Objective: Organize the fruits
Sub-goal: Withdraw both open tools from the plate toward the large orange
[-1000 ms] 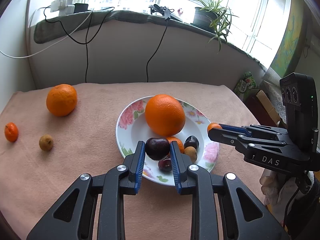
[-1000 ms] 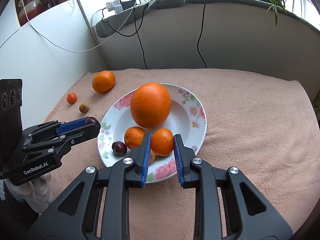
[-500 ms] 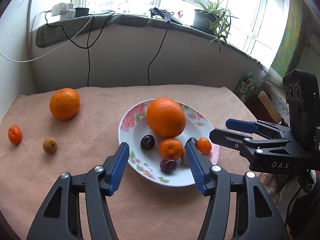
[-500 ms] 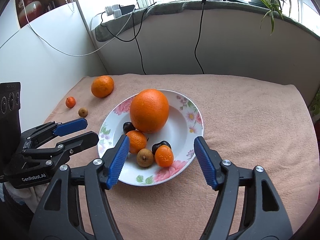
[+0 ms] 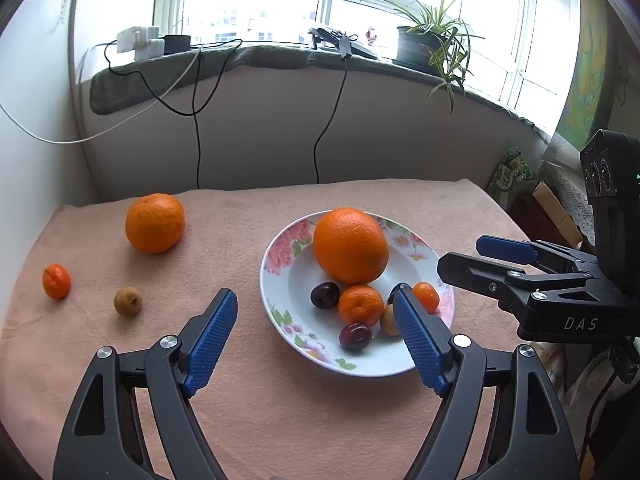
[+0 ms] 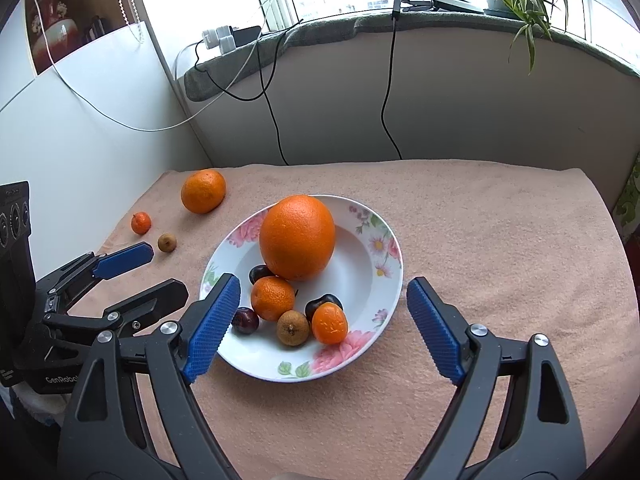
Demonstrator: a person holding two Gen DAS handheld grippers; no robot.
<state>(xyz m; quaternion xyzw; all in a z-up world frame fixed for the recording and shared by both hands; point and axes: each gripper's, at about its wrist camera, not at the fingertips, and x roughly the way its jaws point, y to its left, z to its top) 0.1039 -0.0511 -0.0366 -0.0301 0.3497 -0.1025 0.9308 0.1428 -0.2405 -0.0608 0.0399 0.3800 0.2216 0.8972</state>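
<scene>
A flowered white plate (image 5: 288, 280) (image 6: 360, 280) holds a big orange (image 5: 350, 245) (image 6: 297, 237), a mandarin (image 5: 360, 305) (image 6: 273, 298), a small kumquat (image 5: 426, 297) (image 6: 329, 323), a brown longan (image 6: 293, 328), and dark plums (image 5: 325, 295) (image 5: 355, 336) (image 6: 245, 320). On the cloth to the left lie an orange (image 5: 155, 223) (image 6: 203, 191), a small tangerine (image 5: 56, 281) (image 6: 141, 223) and a longan (image 5: 127, 301) (image 6: 167, 242). My left gripper (image 5: 316, 332) is open and empty, held back from the plate. My right gripper (image 6: 320, 320) is open and empty, near the plate's front.
A peach cloth (image 5: 240, 380) covers the table. Behind stands a low wall with hanging cables (image 5: 196, 140) and a sill with a potted plant (image 5: 432, 44). The table's right edge drops to bags and boxes (image 5: 536, 200). A white wall (image 6: 80, 140) bounds the left.
Both grippers opened, letting a plum and a kumquat go into the plate, then drew back and up from it. The fruits now rest in the plate.
</scene>
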